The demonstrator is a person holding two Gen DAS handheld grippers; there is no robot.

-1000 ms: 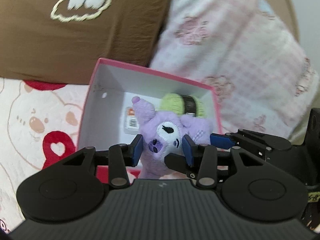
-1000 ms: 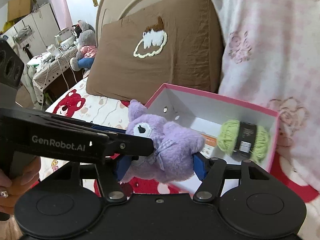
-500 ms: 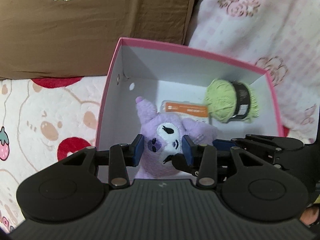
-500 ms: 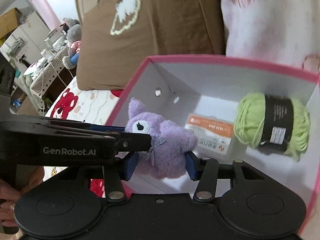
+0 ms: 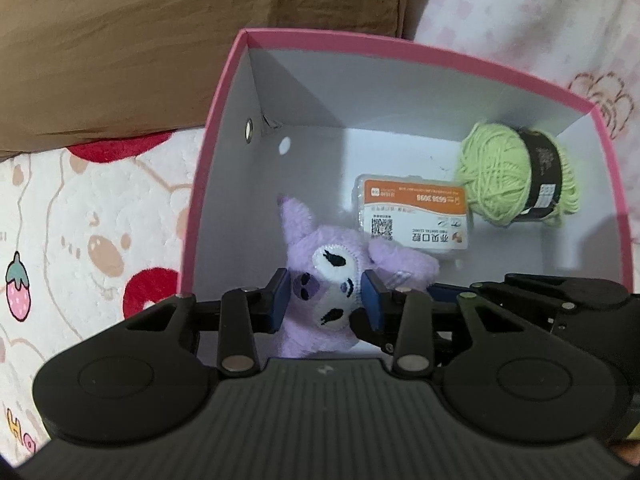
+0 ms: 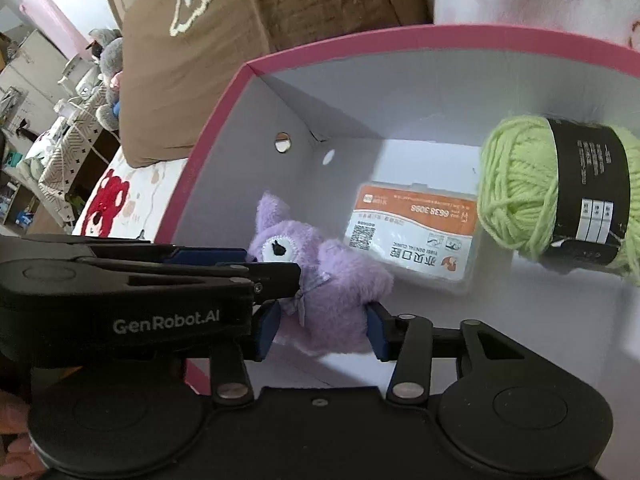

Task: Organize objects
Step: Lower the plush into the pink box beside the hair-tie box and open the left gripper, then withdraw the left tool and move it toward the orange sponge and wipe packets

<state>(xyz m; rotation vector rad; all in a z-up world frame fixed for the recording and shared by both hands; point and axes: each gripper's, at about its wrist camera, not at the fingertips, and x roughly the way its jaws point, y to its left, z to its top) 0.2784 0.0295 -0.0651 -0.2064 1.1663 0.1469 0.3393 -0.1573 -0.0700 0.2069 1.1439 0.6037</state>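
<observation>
Step in hand, judged: lowering of purple plush toy (image 5: 320,280) into pink box (image 5: 400,46) on bed, toy inside the walls, near front-left corner, underside hidden, contact with box floor not confirmable

- Left gripper (image 5: 324,300): blue pads clenched on toy's head, 1 pad at each cheek
- Right gripper (image 6: 322,326): pads clenched on toy's body, below the bow
- Toy: held by both tongs at once; face up toward left wrist camera, 1 pointed ear toward the far wall

Handling advice, as judgement:
- Set down on bare floor at front-left, short of orange-labelled packet (image 5: 414,216)
- Release 1 gripper first, then the other, to avoid dragging soft plush sideways
- Withdraw straight up, clear of the pink rim; likely risk a snag of fur on a pad, or a nudge to the light cardboard wall

Contents, left to right:
- 2 small holes in left wall
- Toy, front-left
- Orange-labelled packet, flat, centre, just beside toy's arm
- Green yarn ball (image 5: 516,176) with black band, back-right, touching or nearly touching the packet

Surface: white fleece blanket (image 5: 80,240) with red bear and strawberry print

Room, left to right: cluttered table and grey stuffed animal (image 6: 110,56) in far left background; brown pillow (image 5: 160,40) behind box; pink-checked bedding (image 5: 540,20) at right
</observation>
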